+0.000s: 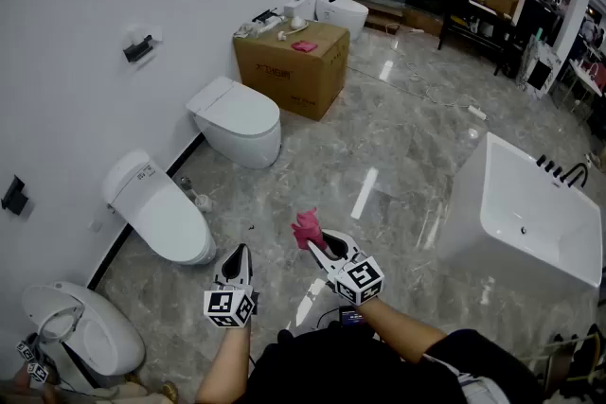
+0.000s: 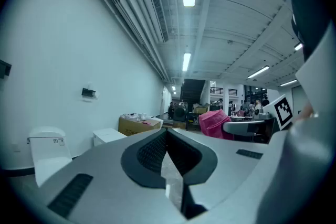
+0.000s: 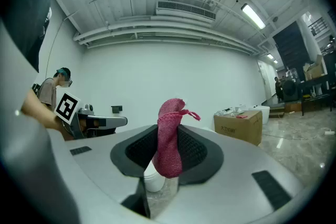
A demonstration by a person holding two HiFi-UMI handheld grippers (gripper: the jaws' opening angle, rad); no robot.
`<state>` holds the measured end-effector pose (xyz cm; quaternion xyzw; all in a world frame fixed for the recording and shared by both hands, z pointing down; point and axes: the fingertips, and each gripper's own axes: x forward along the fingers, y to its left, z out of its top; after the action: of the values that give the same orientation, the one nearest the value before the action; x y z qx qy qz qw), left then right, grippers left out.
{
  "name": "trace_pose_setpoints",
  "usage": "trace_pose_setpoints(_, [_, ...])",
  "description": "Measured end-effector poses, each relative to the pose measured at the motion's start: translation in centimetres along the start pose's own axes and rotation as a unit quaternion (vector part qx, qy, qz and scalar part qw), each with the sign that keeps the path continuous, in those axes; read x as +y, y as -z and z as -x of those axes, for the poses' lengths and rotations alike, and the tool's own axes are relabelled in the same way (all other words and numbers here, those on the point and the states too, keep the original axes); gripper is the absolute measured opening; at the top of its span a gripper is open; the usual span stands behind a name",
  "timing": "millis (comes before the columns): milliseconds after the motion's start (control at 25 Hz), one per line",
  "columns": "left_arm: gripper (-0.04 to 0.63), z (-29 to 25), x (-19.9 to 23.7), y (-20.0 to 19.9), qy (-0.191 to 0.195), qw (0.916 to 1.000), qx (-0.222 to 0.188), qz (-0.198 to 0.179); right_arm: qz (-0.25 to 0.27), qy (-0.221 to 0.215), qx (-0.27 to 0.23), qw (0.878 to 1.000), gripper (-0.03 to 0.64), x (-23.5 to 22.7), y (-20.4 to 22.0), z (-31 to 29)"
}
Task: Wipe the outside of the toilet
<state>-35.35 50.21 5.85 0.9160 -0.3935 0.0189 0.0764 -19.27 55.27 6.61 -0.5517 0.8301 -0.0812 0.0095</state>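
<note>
Three white toilets stand along the left wall: the nearest (image 1: 76, 336) at bottom left, a middle one (image 1: 156, 213) and a farther one (image 1: 237, 120). My right gripper (image 1: 317, 237) is shut on a pink cloth (image 1: 306, 228), held in the air over the floor to the right of the middle toilet. In the right gripper view the cloth (image 3: 169, 134) sticks up from between the jaws of the right gripper (image 3: 168, 139). My left gripper (image 1: 237, 253) is beside it, shut and holding nothing; the left gripper (image 2: 167, 131) shows its pads meeting at the tips. Neither gripper touches a toilet.
A cardboard box (image 1: 292, 66) with small items on top stands by the wall past the toilets. A white bathtub (image 1: 530, 213) sits at the right. Marble floor (image 1: 379, 156) stretches between them. Furniture and people are far back.
</note>
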Motion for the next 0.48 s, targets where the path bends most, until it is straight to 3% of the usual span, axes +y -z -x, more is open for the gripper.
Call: trace_pose_setpoints(480, [0.012,-1.8,-3.1,2.2,-0.008,0.9994,0.007,0.033,-0.008,-0.004,-0.004,1.000,0.126,-3.7,0.2,2.8])
